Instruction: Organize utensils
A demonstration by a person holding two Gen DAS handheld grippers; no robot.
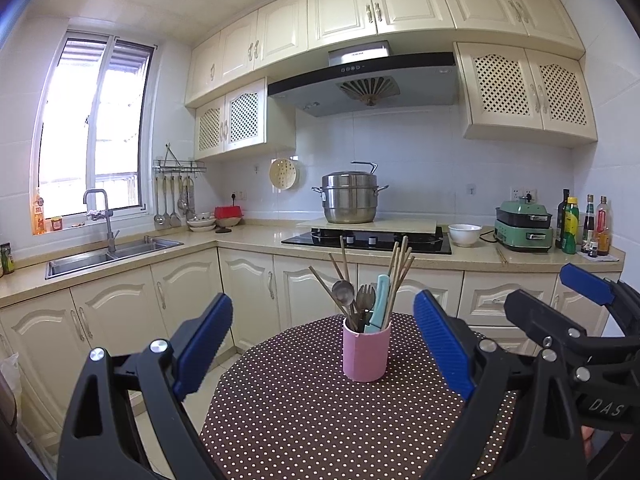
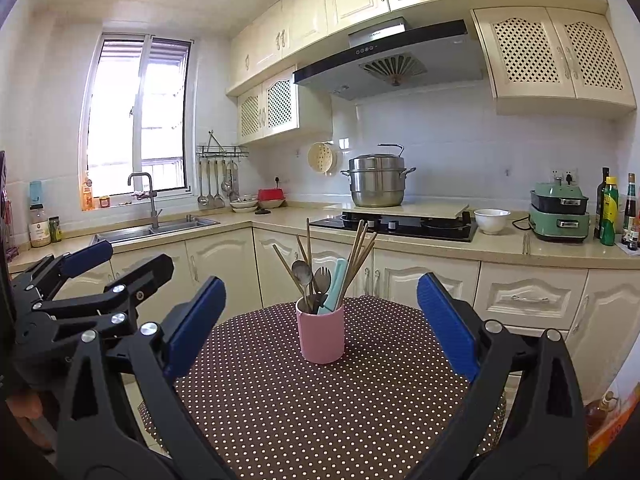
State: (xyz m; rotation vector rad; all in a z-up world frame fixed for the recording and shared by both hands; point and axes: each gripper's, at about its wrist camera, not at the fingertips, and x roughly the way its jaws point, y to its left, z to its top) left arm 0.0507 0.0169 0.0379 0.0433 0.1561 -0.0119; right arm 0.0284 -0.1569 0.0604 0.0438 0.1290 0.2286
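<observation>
A pink cup [image 1: 366,354] [image 2: 320,335] stands upright on a round table with a brown polka-dot cloth [image 1: 304,412] [image 2: 320,408]. It holds several wooden chopsticks [image 1: 400,268] [image 2: 362,246], a metal spoon [image 1: 343,292] [image 2: 301,271], a fork [image 1: 365,296] [image 2: 322,276] and a light-blue handled utensil [image 1: 379,300] [image 2: 335,285]. My left gripper [image 1: 324,350] is open, nearer than the cup, with nothing between its fingers. My right gripper [image 2: 320,322] is open too, its blue pads [image 2: 448,320] well apart on either side of the cup in view. Each gripper shows at the other view's edge.
Behind the table runs an L-shaped counter with a sink [image 1: 112,254], a black hob [image 1: 368,240], a steel steamer pot [image 1: 350,196], a white bowl [image 1: 465,234], a green cooker [image 1: 524,226] and bottles [image 1: 580,224]. Ladles hang on a wall rack [image 1: 176,196].
</observation>
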